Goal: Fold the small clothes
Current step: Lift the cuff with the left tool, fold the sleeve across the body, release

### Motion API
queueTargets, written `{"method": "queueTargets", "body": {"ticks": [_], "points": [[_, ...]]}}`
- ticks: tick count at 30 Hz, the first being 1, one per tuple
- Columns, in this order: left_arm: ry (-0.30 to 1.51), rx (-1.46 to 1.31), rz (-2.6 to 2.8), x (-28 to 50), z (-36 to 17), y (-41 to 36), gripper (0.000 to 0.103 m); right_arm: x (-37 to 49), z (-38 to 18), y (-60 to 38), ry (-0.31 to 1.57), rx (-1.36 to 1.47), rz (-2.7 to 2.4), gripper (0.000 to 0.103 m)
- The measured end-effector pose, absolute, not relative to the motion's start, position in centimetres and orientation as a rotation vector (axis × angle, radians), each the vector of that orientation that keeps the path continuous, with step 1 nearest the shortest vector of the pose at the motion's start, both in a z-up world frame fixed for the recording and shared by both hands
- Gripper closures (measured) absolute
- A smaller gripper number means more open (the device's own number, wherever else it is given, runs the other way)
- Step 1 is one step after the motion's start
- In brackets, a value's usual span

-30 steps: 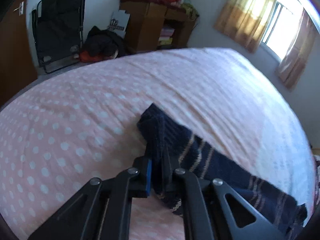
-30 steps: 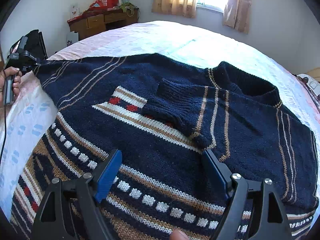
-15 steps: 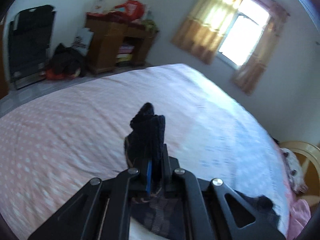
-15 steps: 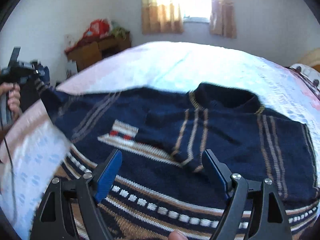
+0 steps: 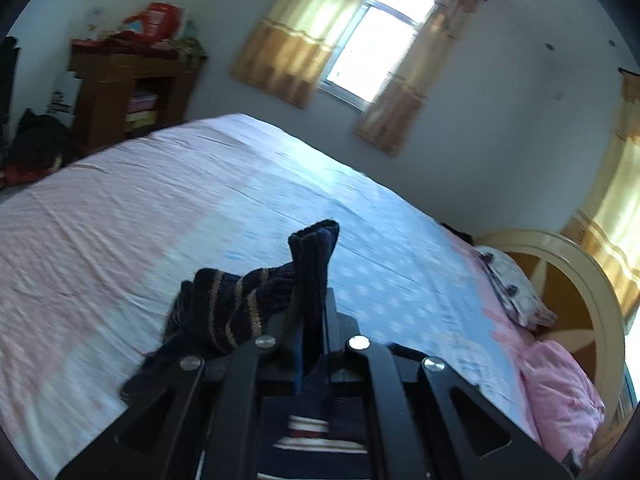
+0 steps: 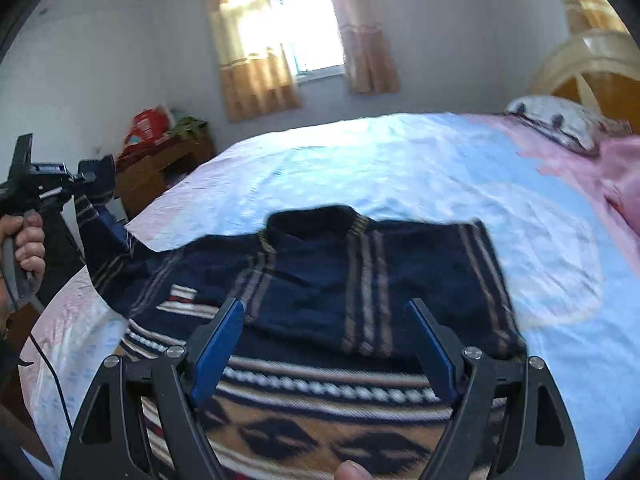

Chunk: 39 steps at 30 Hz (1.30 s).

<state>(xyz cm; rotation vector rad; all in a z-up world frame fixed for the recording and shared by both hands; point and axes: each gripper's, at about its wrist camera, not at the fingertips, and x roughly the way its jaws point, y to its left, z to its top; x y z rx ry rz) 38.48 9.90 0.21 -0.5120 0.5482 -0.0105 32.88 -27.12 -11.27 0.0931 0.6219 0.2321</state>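
A navy knitted sweater (image 6: 360, 280) with tan stripes and a patterned hem lies spread on the bed, neck away from me, one sleeve folded across its chest. My left gripper (image 5: 310, 312) is shut on the cuff of the other sleeve (image 5: 312, 252), which stands up between the jaws. In the right wrist view that left gripper (image 6: 86, 178) holds the sleeve (image 6: 100, 248) lifted off the bed at the far left, in a person's hand (image 6: 24, 248). My right gripper (image 6: 324, 320) hovers open over the sweater's lower body with nothing between its fingers.
The bed (image 5: 160, 208) has a pink and pale blue dotted sheet. Pillows (image 6: 560, 120) and a pink blanket (image 5: 560, 392) lie by the round headboard (image 5: 568, 272). A wooden desk (image 5: 128, 88) with clutter stands by the far wall, and curtained windows (image 6: 288, 40) are behind.
My left gripper has lifted the sleeve cuff up off the bed and swung right, toward the headboard. My right gripper has risen and pulled back from the sweater, staying open.
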Motion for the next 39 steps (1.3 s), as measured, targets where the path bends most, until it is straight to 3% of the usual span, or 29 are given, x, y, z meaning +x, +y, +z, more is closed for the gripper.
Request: {"method": "queueTargets", "body": {"ticks": [16, 33, 37, 38, 39], "points": [[0.705, -0.509, -0.187, 41.5, -4.6, -6.2, 0.096, 30.0, -13.5, -32.2, 0.618, 0.187, 0.199, 0.020], [0.809, -0.311, -0.218, 42.9, -10.9, -15.4, 0.096, 30.7, -16.1, -32.2, 0.674, 0.204, 0.207, 0.020], [0.820, -0.260, -0.242, 42.0, -10.6, -15.4, 0.081, 31.1, -16.8, -32.7, 0.690, 0.240, 0.234, 0.020], [0.816, -0.249, -0.257, 41.6, -10.3, -15.0, 0.073, 31.1, -16.8, -32.7, 0.691, 0.243, 0.237, 0.020], [0.800, -0.229, -0.256, 40.9, -9.9, -14.4, 0.058, 31.1, -16.9, -32.7, 0.691, 0.245, 0.241, 0.020]]}}
